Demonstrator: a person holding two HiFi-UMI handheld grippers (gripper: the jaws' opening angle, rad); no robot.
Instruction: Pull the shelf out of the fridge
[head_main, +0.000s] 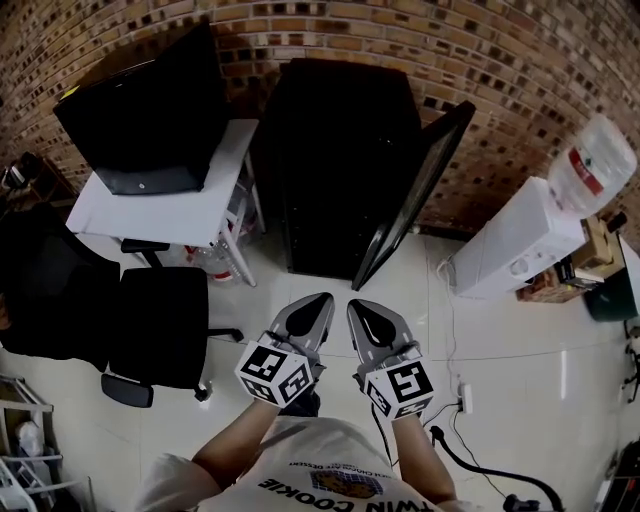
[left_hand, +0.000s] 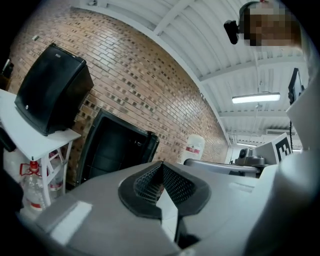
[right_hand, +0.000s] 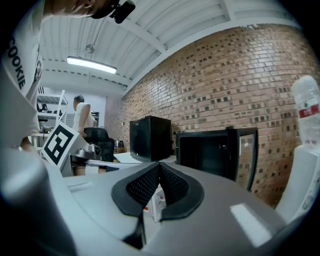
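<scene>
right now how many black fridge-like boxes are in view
2. The closed black box sits on the white table at left; the fridge stands on the floor beside it, against the brick wall, its door swung open. Others may be hidden off-frame.

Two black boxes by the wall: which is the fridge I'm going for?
Along the brick wall, look between the white table and the white water dispenser. The fridge is the black cabinet standing on the floor there; unlike the black box on the table, its door hangs open.
</scene>
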